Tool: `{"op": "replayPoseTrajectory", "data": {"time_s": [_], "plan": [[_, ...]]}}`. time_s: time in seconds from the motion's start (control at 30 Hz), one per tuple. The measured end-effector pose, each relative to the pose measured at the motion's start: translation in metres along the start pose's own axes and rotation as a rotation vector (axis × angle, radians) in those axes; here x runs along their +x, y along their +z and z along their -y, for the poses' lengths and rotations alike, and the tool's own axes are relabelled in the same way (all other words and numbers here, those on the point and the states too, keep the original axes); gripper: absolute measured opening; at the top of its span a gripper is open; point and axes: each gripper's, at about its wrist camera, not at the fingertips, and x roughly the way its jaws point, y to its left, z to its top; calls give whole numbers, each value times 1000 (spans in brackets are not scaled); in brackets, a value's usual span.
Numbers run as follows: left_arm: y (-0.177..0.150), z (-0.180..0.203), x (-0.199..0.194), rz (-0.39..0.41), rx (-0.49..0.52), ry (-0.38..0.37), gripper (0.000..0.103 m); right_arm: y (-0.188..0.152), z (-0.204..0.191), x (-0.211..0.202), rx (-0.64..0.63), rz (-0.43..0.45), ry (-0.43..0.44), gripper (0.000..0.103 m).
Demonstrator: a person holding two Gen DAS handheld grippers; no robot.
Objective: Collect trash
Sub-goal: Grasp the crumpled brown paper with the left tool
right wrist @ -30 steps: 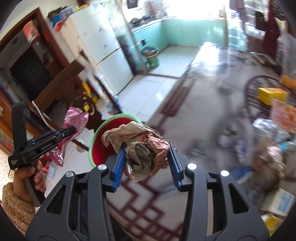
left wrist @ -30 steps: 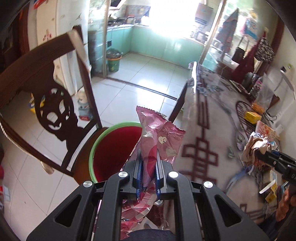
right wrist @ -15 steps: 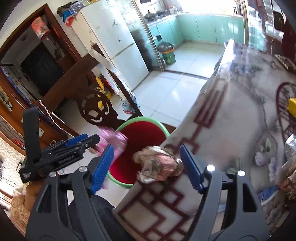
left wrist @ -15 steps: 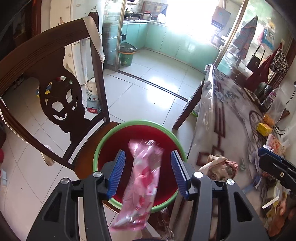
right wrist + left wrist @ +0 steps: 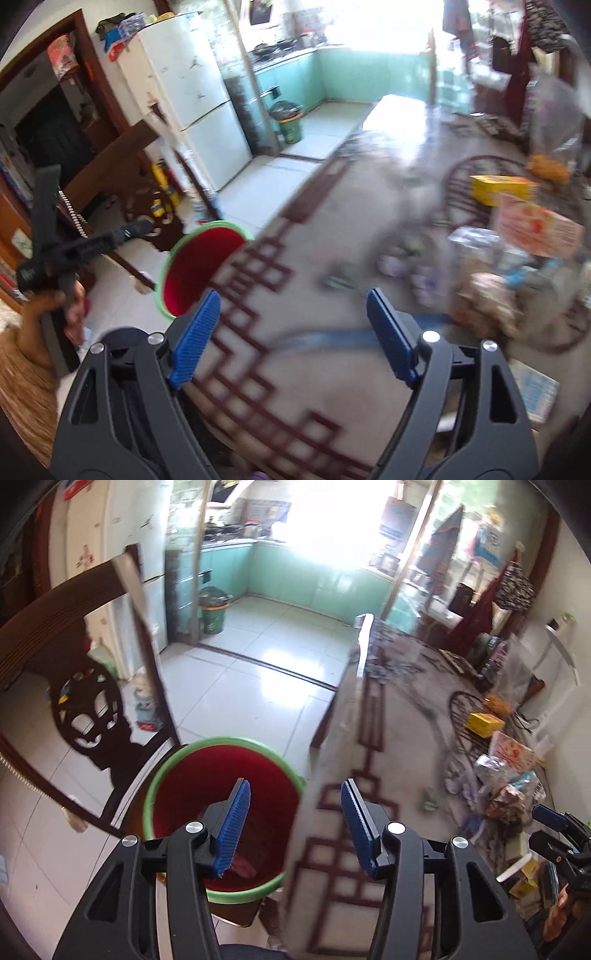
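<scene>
A red basin with a green rim point(image 5: 258, 771) stands on a wooden chair seat beside the table; it also shows in the right wrist view point(image 5: 199, 258). A pink wrapper point(image 5: 243, 867) lies at its bottom. My left gripper point(image 5: 293, 827) is open and empty, over the basin's right rim and the table edge. My right gripper point(image 5: 291, 332) is open and empty above the patterned tablecloth point(image 5: 295, 266). A heap of crumpled trash and packets point(image 5: 487, 299) lies on the table to its right.
A carved dark wooden chair back point(image 5: 85, 709) rises left of the basin. A yellow box point(image 5: 502, 188) and a wire basket sit at the table's far right. A white fridge point(image 5: 195, 122) and a green bin point(image 5: 212, 611) stand beyond on the tiled floor.
The pink wrapper has dropped from my left gripper into the basin. My right gripper let go of the crumpled trash, which is gone from between its fingers. Both grippers have swung right toward the table.
</scene>
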Motion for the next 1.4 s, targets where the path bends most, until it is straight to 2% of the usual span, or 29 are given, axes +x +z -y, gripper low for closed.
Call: {"op": "replayPoseTrajectory", "data": {"time_s": [0.13,0.27,0.43,0.53,0.67,0.8,0.9,1.13,1.23,1.27,1.3,1.4], "plan": [[1,49,-2,-6,80,-95,49,-14,40,-31,52,51,-120,84],[-5,102,0,-31,141,-194,49,-28,97,-57,126,85,-296,85],[-27,180,23,-150,193,-340,49,-51,168,-77,309,132,-404,86],[-43,228,36,-185,248,-370,49,-70,194,-82,377,143,-450,86],[-50,275,65,-246,229,-403,49,-90,218,-75,452,119,-426,86],[-50,311,95,-286,191,-383,49,-90,225,-71,478,138,-391,86],[-50,331,108,-288,211,-366,49,-90,229,-69,488,139,-369,86],[-52,347,148,-348,172,-301,49,-93,246,-67,570,145,-297,89],[-53,352,158,-345,182,-286,49,-93,254,-61,601,133,-284,89],[-53,353,160,-340,189,-286,48,-94,255,-59,606,126,-280,89],[-52,351,160,-334,195,-287,38,-94,257,-58,615,122,-275,89],[-49,347,161,-326,206,-304,28,-94,261,-53,637,114,-261,89]]}}
